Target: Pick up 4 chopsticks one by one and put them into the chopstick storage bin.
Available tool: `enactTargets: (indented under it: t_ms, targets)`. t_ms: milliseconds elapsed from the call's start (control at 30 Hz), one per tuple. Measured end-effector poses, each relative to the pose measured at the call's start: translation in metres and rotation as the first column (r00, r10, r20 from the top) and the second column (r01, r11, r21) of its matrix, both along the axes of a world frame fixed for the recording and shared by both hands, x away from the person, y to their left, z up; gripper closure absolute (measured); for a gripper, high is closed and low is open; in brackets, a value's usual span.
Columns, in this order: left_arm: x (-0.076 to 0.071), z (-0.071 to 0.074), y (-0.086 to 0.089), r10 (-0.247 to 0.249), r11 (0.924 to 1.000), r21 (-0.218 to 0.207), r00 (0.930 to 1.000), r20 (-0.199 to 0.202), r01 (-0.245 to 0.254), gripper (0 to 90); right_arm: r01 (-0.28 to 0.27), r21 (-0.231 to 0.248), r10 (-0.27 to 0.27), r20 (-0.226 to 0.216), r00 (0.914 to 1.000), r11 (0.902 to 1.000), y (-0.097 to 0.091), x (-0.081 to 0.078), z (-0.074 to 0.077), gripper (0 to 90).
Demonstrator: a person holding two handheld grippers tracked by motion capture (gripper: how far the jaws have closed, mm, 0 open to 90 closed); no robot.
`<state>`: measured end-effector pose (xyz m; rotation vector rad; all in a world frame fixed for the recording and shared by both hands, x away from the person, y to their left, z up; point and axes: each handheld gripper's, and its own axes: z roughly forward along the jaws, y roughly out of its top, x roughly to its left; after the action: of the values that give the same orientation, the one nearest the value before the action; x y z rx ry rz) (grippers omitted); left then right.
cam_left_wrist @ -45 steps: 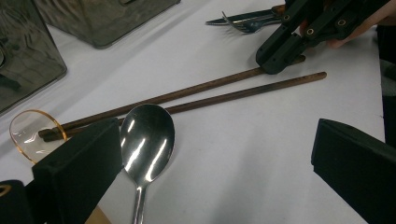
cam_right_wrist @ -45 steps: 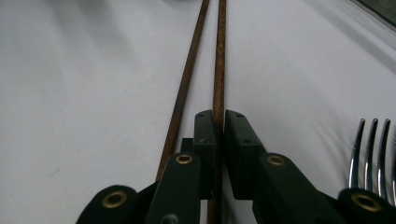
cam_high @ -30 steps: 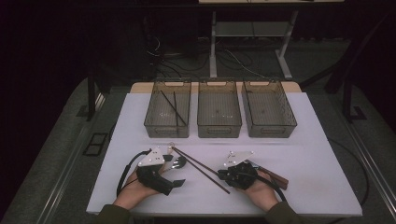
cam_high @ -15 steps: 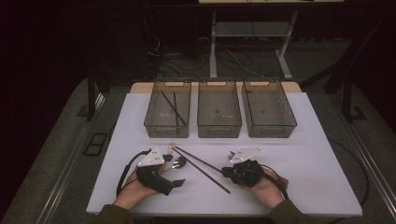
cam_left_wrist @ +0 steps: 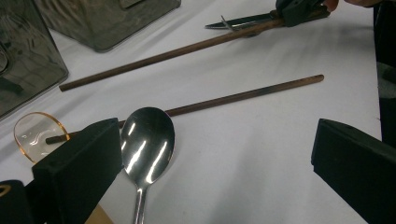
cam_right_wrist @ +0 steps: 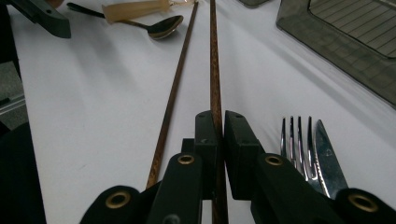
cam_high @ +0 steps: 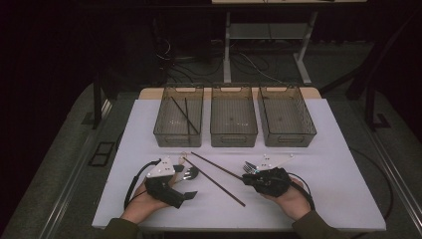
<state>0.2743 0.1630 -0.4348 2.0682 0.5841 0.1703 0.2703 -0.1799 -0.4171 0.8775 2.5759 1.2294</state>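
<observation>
My right gripper [cam_right_wrist: 219, 123] is shut on a dark wooden chopstick [cam_right_wrist: 214, 56], which runs straight ahead between its jaws. In the high view that chopstick [cam_high: 216, 164] slants up-left from the right gripper [cam_high: 246, 176]. A second chopstick [cam_high: 214, 181] lies flat on the table beside it. My left gripper [cam_left_wrist: 212, 144] stands open, with the bowl of a metal spoon [cam_left_wrist: 147, 140] lying between its jaws, untouched. A fork [cam_right_wrist: 296, 140] and a knife [cam_right_wrist: 327, 158] lie just right of my right gripper.
Three smoky plastic bins stand in a row at the back: the left bin [cam_high: 164, 130] holds two chopsticks [cam_high: 186, 117], with the middle bin [cam_high: 234, 134] and right bin [cam_high: 308, 130] beside it. A clear amber plastic spoon [cam_left_wrist: 37, 133] lies by my left jaw.
My right gripper has risen slightly and drifted away from the front edge, keeping the chopstick in its jaws. The left hand has not moved.
</observation>
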Motion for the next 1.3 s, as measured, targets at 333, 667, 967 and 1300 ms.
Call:
enactTargets:
  t_ms: [333,667,967,1300]
  targets:
    - [0.001,0.0,0.0,-0.001,1.0,0.001,1.0,0.0,0.001,1.1,-0.003,0.061,0.001,0.019,0.9998,0.9981,-0.011,-0.003,0.014,83.9]
    - [0.0,-0.001,0.0,0.001,1.0,0.002,1.0,-0.002,-0.001,1.1,0.009,0.128,-0.014,0.042,0.999,0.9918,-0.02,-0.004,0.032,84.0]
    - [0.0,-0.001,-0.001,0.002,1.0,0.002,1.0,-0.003,-0.002,1.1,0.035,0.167,-0.047,0.066,0.9967,0.9853,-0.024,0.005,0.048,83.9]
    - [0.001,-0.002,-0.002,-0.003,1.0,0.006,1.0,0.002,0.003,1.1,0.069,0.172,-0.082,0.072,0.994,0.9827,-0.019,0.019,0.053,83.9]
